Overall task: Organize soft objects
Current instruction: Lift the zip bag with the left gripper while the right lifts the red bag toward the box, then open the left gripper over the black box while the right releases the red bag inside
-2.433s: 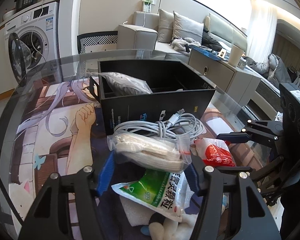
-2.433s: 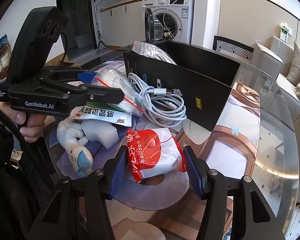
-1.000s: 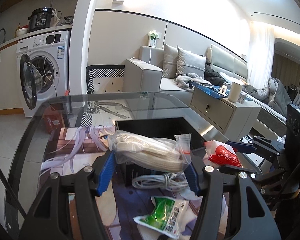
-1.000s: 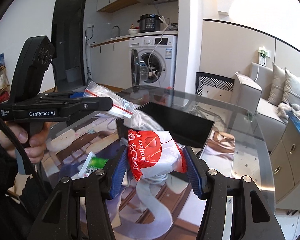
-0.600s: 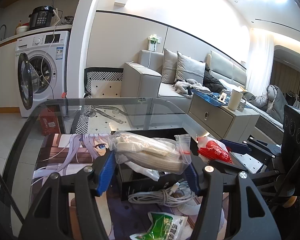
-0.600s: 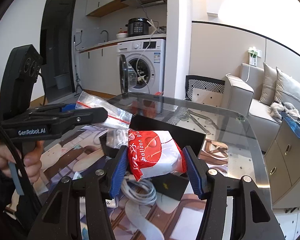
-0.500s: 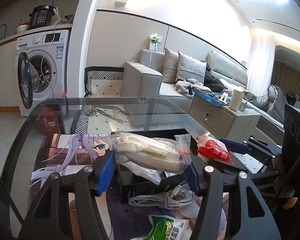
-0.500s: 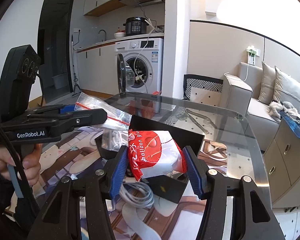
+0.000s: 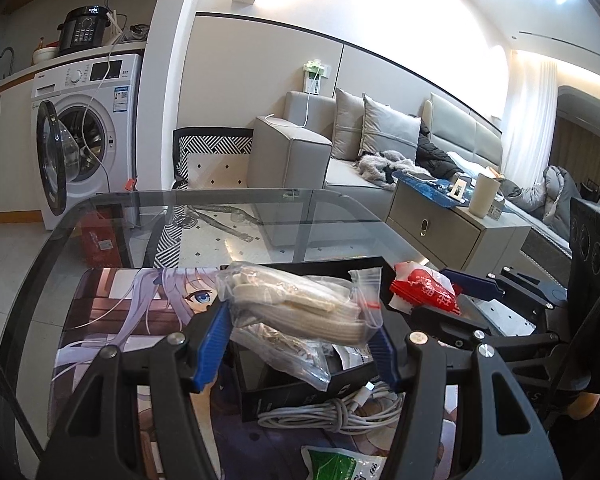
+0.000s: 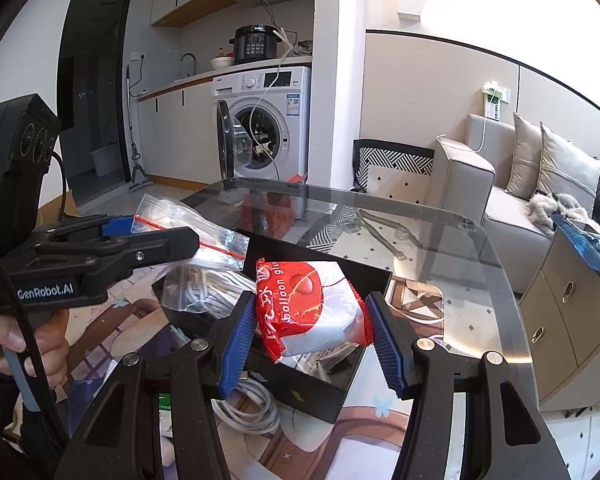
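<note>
My left gripper [image 9: 296,344] is shut on a clear zip bag of beige cloth [image 9: 300,308] and holds it above the open black box [image 9: 300,390]. My right gripper [image 10: 310,340] is shut on a red and white balloon-glue packet [image 10: 312,312], also above the black box [image 10: 324,396]. The packet [image 9: 424,292] and the right gripper [image 9: 476,300] show at right in the left wrist view. The left gripper [image 10: 148,240] and its bag [image 10: 188,220] show at left in the right wrist view. Another clear bag [image 9: 284,350] lies in the box.
The box stands on an anime desk mat [image 9: 112,320] on a glass table [image 9: 260,208]. A coiled white cable [image 9: 336,416] and a green packet [image 9: 340,464] lie in front of the box. A washing machine [image 9: 80,140] and a sofa [image 9: 340,152] stand beyond the table.
Both grippers rose from the table with their packets and moved forward over the black box. In the last half second they shifted only slightly further over it.
</note>
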The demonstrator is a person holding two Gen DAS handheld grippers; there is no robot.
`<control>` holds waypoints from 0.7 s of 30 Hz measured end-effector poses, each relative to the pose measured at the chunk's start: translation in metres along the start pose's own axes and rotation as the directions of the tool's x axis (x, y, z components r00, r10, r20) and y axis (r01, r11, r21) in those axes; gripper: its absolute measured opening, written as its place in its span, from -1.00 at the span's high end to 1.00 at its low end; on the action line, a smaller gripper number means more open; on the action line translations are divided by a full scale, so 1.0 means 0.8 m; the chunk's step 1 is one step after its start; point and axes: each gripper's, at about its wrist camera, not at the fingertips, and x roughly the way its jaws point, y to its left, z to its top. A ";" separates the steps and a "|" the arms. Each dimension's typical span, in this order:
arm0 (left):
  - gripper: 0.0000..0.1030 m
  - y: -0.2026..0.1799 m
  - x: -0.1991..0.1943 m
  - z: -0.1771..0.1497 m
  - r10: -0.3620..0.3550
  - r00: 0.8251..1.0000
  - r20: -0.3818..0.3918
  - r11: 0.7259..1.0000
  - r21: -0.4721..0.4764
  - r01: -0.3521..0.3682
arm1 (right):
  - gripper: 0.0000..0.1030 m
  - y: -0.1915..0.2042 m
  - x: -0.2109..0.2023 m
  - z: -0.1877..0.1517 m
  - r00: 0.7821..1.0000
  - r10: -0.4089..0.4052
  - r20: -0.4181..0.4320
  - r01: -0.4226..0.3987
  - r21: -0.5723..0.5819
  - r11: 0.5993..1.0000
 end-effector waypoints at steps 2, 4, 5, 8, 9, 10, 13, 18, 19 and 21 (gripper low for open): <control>-0.18 -0.001 0.006 0.000 0.003 1.000 -0.006 1.000 0.002 -0.003 | -0.10 -0.002 0.005 0.000 1.000 0.002 -0.003 -0.002 0.004 1.000; -0.18 -0.002 0.011 -0.001 0.003 1.000 -0.011 1.000 0.008 -0.003 | -0.10 -0.003 0.011 0.000 1.000 -0.001 -0.007 0.001 0.000 1.000; -0.18 -0.003 0.012 -0.001 0.006 1.000 -0.013 1.000 0.010 -0.005 | -0.10 -0.005 0.013 0.000 1.000 0.002 -0.009 -0.002 0.000 1.000; -0.18 -0.002 0.020 -0.002 0.010 1.000 -0.024 1.000 0.014 -0.010 | -0.10 -0.007 0.022 0.002 1.000 0.001 -0.017 -0.001 -0.005 1.000; -0.18 -0.002 0.022 -0.003 0.010 1.000 -0.027 1.000 0.014 -0.010 | -0.10 -0.007 0.024 0.001 1.000 0.003 -0.019 -0.003 -0.004 1.000; -0.18 -0.002 0.025 -0.004 0.011 0.999 -0.033 1.000 0.015 -0.010 | -0.10 -0.007 0.027 0.001 1.000 0.006 -0.022 -0.006 -0.004 1.000; -0.18 -0.001 0.033 -0.007 0.011 0.999 -0.045 1.000 0.017 -0.010 | -0.10 -0.008 0.035 0.002 1.000 0.004 -0.029 -0.005 -0.011 1.000; -0.18 -0.003 0.044 -0.010 0.005 0.998 -0.063 1.000 0.030 -0.003 | -0.10 -0.009 0.046 0.002 0.999 0.006 -0.040 -0.007 -0.018 1.000; -0.18 -0.003 0.046 -0.012 0.008 0.998 -0.066 0.999 0.036 -0.006 | -0.10 -0.010 0.048 0.002 0.999 0.006 -0.042 -0.007 -0.021 1.000; -0.18 -0.005 0.049 -0.013 0.015 0.998 -0.067 0.999 0.050 -0.012 | -0.10 -0.013 0.050 0.001 0.999 0.001 -0.045 -0.002 -0.028 1.000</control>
